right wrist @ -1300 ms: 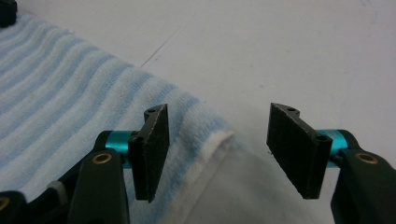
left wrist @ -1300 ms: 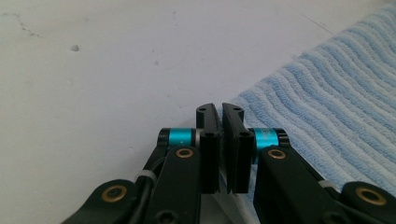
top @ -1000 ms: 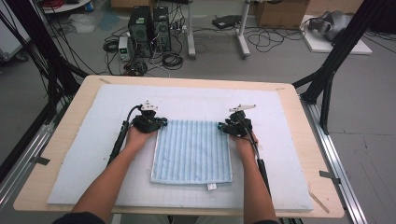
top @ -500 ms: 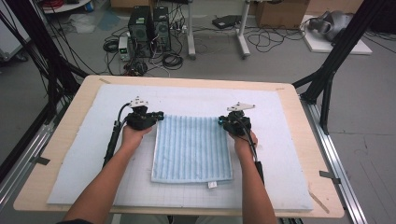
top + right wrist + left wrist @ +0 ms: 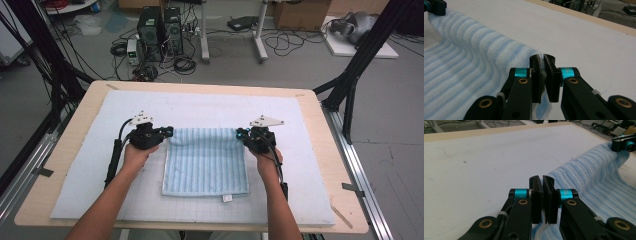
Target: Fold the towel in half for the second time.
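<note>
High view gives me the layout first: the light blue striped towel (image 5: pixel 206 162) lies in the middle of the frame on the white mat (image 5: pixel 200 107) that covers the wooden table (image 5: pixel 327 150). I read the towel as close to square, slightly longer from far edge to near edge, with its stripes running that same way, from the top of the frame toward the bottom. A small white tag (image 5: pixel 227 198) sits at its near edge, toward the lower right corner.

My left gripper (image 5: pixel 167 132) is at the towel's upper left corner and my right gripper (image 5: pixel 240 134) at its upper right corner, with my hands behind them coming up from the bottom of the frame. The far edge between them looks raised off the mat, while the near part lies flat.

From the left gripper view, the left gripper (image 5: pixel 542 187) has its jaws pressed together with pale towel fabric showing at their base. The towel (image 5: pixel 599 185) rises in a ridge toward the upper right of that frame, where the other gripper's tip holds it.

From the right gripper view, the right gripper (image 5: pixel 542 65) pinches a thin fold of the towel (image 5: pixel 474 67), fabric visible between the pads. The ridge runs off to the upper left there.
</note>
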